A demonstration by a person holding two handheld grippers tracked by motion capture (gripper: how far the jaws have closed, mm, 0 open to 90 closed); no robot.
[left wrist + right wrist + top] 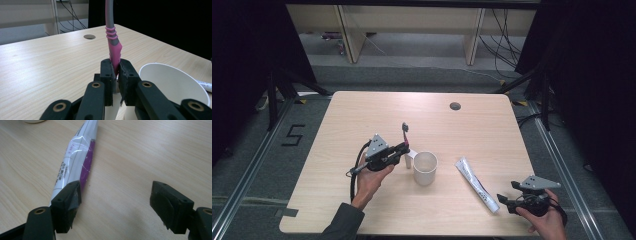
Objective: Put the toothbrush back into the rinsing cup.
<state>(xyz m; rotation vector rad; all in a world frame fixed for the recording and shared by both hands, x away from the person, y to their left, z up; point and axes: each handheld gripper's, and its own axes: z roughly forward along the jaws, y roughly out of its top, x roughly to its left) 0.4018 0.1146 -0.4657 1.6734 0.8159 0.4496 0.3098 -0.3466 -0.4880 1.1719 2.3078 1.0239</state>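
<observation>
Left tongs (404,148) clamp the pink toothbrush (113,42) upright just left of the paper cup (425,168), likely to drop it in; right tongs (503,199) gape wide beside the toothpaste tube (476,184), right of the cup on the desk (362,115).

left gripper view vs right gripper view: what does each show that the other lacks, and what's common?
Left gripper view: the left hand-held gripper shut on a pink and grey toothbrush held upright, beside a white paper cup; a round hole in the table.

Right gripper view: the right hand-held gripper open, its one jaw at the near end of a white and purple toothpaste tube lying flat.

Both: the wooden table.
</observation>
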